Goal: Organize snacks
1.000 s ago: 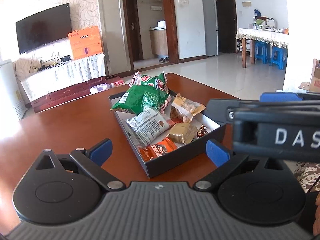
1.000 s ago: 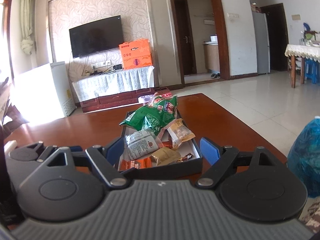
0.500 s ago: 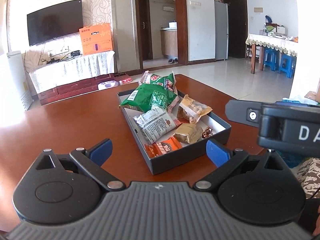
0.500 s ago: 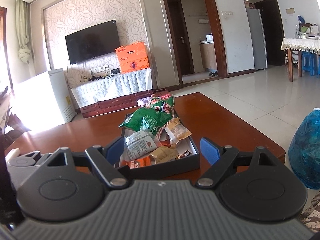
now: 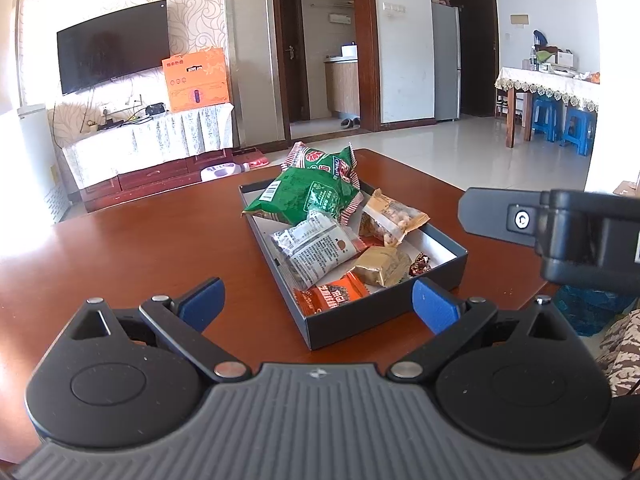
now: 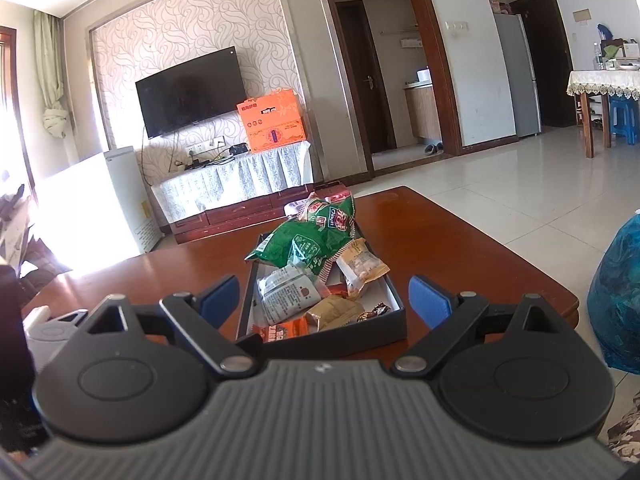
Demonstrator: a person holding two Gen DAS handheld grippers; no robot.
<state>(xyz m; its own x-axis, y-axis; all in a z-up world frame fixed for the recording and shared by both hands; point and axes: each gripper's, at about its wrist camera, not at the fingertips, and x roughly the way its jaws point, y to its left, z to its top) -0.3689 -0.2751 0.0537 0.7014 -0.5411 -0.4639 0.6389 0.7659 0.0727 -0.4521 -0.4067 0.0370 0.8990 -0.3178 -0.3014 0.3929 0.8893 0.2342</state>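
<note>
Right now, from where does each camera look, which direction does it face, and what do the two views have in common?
Left wrist: sits on the left gripper, facing forward and slightly down over the wooden table at the snack box; its own open blue-padded fingers show, and the right gripper's body enters from the right.
Right wrist: sits on the right gripper, facing the same box from nearer its short end; its jaws have just been opening, nothing between them.
Shared: the box, the green snack bag, the television.

Wall TV [image 6: 191,91]; orange carton [image 6: 272,120] on draped cabinet; blue stools [image 5: 560,126].
</note>
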